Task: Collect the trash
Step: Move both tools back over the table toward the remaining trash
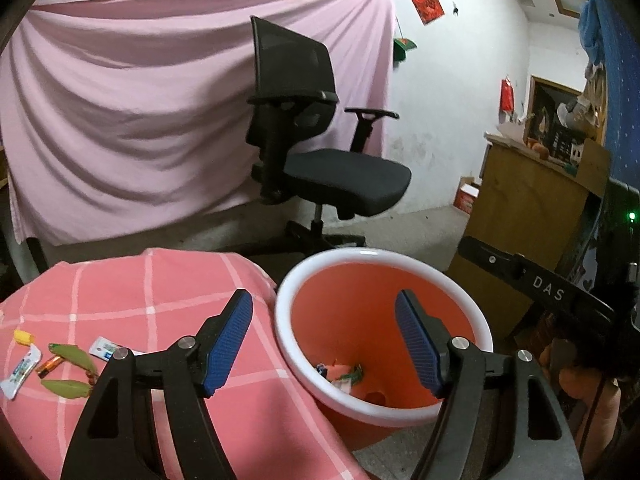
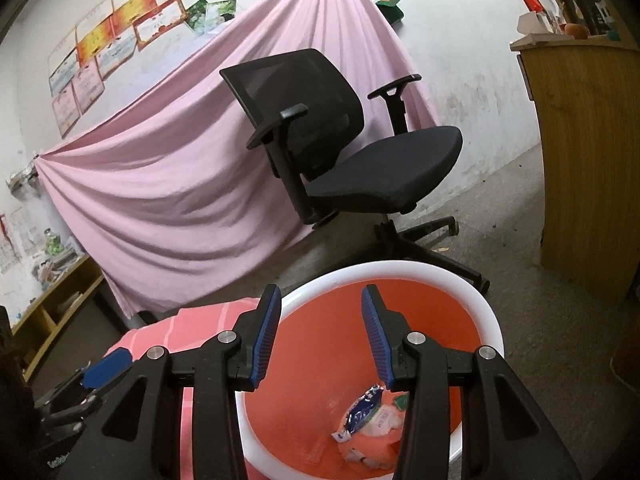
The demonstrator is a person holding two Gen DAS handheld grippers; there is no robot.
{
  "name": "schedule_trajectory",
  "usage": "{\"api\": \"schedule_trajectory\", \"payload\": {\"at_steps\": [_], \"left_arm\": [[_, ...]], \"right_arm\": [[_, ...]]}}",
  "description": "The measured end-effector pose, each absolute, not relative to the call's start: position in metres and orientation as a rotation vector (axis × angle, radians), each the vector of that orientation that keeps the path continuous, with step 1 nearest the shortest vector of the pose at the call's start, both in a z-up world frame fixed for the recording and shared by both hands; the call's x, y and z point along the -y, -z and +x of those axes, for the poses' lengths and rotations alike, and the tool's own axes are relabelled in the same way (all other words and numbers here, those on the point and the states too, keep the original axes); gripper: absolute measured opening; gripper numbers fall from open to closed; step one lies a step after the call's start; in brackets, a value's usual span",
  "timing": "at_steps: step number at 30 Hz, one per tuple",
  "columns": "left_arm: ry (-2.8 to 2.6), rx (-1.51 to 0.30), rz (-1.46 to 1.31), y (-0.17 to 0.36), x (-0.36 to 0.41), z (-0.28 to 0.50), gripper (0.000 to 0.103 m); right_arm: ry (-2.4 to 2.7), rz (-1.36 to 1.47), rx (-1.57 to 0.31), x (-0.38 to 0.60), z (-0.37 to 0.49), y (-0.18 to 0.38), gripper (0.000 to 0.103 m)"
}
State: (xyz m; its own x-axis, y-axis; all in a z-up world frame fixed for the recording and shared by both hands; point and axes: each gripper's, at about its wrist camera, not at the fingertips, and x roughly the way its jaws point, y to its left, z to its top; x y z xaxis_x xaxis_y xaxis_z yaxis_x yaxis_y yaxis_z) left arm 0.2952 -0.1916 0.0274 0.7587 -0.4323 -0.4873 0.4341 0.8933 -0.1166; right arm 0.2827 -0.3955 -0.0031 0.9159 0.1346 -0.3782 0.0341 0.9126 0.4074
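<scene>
An orange bin with a white rim (image 1: 304, 292) stands beside the pink checked table (image 1: 168, 280); in the right wrist view its rim (image 2: 472, 292) is below the fingers. Wrappers (image 2: 364, 412) lie at its bottom, also seen in the left wrist view (image 1: 344, 374). My left gripper (image 1: 324, 344) is open and empty over the table edge and the bin's rim. My right gripper (image 2: 320, 336) is open and empty above the bin's mouth. On the table at left lie green leaves (image 1: 72, 360), a battery (image 1: 50, 365), a white wrapper (image 1: 20, 372), a small packet (image 1: 105, 349) and a yellow piece (image 1: 23, 337).
A black office chair (image 1: 320, 152) stands behind the bin before a hanging pink sheet (image 1: 140, 100). A wooden cabinet (image 1: 528, 208) is at the right. The right gripper's body marked DAS (image 1: 548, 292) shows at right. A low shelf (image 2: 52, 312) is at the left.
</scene>
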Motion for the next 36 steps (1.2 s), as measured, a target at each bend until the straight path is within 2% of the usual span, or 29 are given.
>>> {"api": "schedule_trajectory", "payload": {"at_steps": [3,5,8,10,12,14,16,18,23,36], "left_arm": [[0.445,-0.49,-0.012,-0.035,0.181,0.29,0.068],[0.422,-0.461,-0.022,-0.042,0.172,0.286,0.069],[0.381,-0.408,-0.036,-0.054,0.155,0.278,0.082],[0.351,-0.366,-0.047,-0.061,0.14,0.27,0.084],[0.311,-0.335,-0.056,-0.068,0.122,0.264,0.09],[0.269,-0.306,-0.071,-0.072,0.103,0.259,0.094],[0.22,-0.281,-0.087,-0.073,0.084,0.253,0.101],[0.173,-0.258,-0.104,-0.074,0.064,0.249,0.101],[0.071,-0.227,-0.124,-0.066,0.018,0.235,0.101],[-0.07,-0.188,-0.081,-0.032,-0.069,0.21,0.101]], "right_arm": [[-0.067,0.399,-0.378,0.388,0.279,-0.005,0.04],[-0.081,0.383,-0.352,0.379,0.277,-0.011,0.045],[-0.105,0.361,-0.308,0.364,0.274,-0.021,0.049],[-0.123,0.347,-0.278,0.353,0.271,-0.027,0.052],[-0.142,0.339,-0.247,0.34,0.269,-0.031,0.058],[-0.161,0.336,-0.22,0.329,0.268,-0.035,0.077],[-0.182,0.327,-0.196,0.316,0.267,-0.039,0.079],[-0.196,0.312,-0.179,0.303,0.267,-0.042,0.082],[-0.241,0.269,-0.121,0.266,0.263,-0.047,0.103],[-0.352,0.108,-0.113,0.193,0.26,-0.04,0.103]]}}
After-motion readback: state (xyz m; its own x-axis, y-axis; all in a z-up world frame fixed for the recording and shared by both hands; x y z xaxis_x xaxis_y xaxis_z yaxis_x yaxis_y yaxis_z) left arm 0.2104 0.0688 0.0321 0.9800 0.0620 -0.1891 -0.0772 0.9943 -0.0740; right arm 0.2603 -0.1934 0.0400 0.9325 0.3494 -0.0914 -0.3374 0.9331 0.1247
